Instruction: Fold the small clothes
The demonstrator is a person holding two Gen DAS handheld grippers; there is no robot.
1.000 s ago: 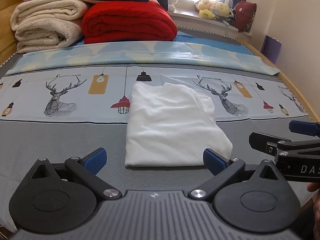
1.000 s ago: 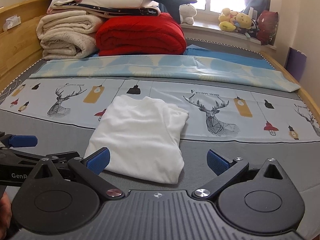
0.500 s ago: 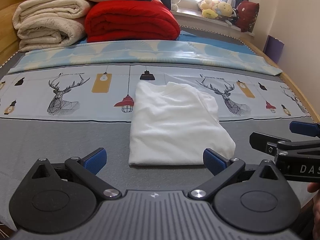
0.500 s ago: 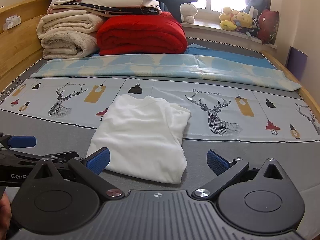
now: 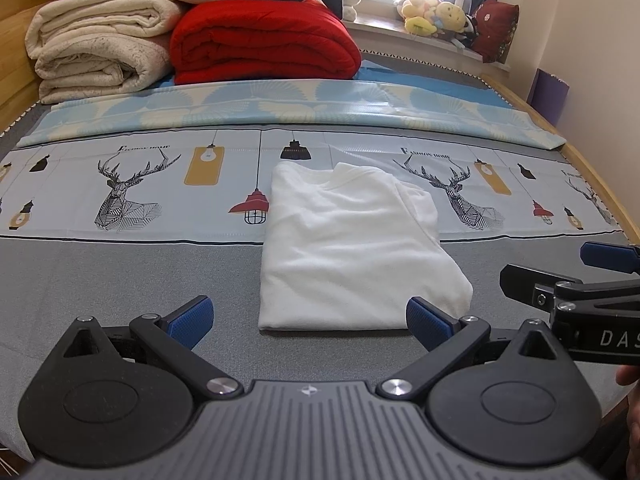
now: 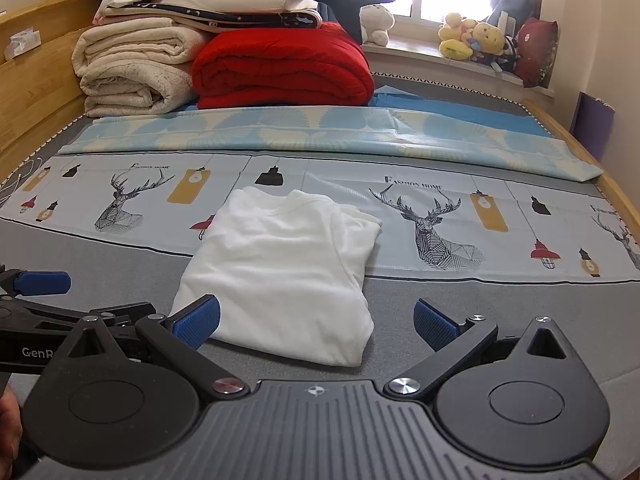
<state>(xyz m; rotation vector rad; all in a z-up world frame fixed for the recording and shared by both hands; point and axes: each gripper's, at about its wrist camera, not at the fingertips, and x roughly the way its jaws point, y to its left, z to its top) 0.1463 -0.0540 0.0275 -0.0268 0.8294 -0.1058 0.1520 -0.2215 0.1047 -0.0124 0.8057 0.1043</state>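
Observation:
A small white shirt (image 5: 352, 248) lies folded into a flat rectangle on the bed, its neckline away from me; the right wrist view shows the same shirt (image 6: 284, 276) left of centre. My left gripper (image 5: 308, 318) is open, its blue pads apart just short of the shirt's near edge, holding nothing. My right gripper (image 6: 316, 322) is open too, empty, its left pad over the shirt's near left corner. Each gripper shows in the other's view: the right gripper (image 5: 576, 284) at the right edge, the left gripper (image 6: 44, 292) at the left edge.
The bed is covered by a grey mat (image 5: 120, 280) and a deer-print sheet (image 5: 132, 188). Behind lie a folded blue cloth (image 5: 280, 108), a red quilt (image 5: 264, 40), cream blankets (image 5: 96, 52) and plush toys (image 5: 436, 16) on the sill. A wooden bed frame (image 6: 36, 92) runs along the left.
Both grippers have shifted slightly left and back, so the shirt sits a little further right in each view. The shirt itself has not moved; both grippers stay open.

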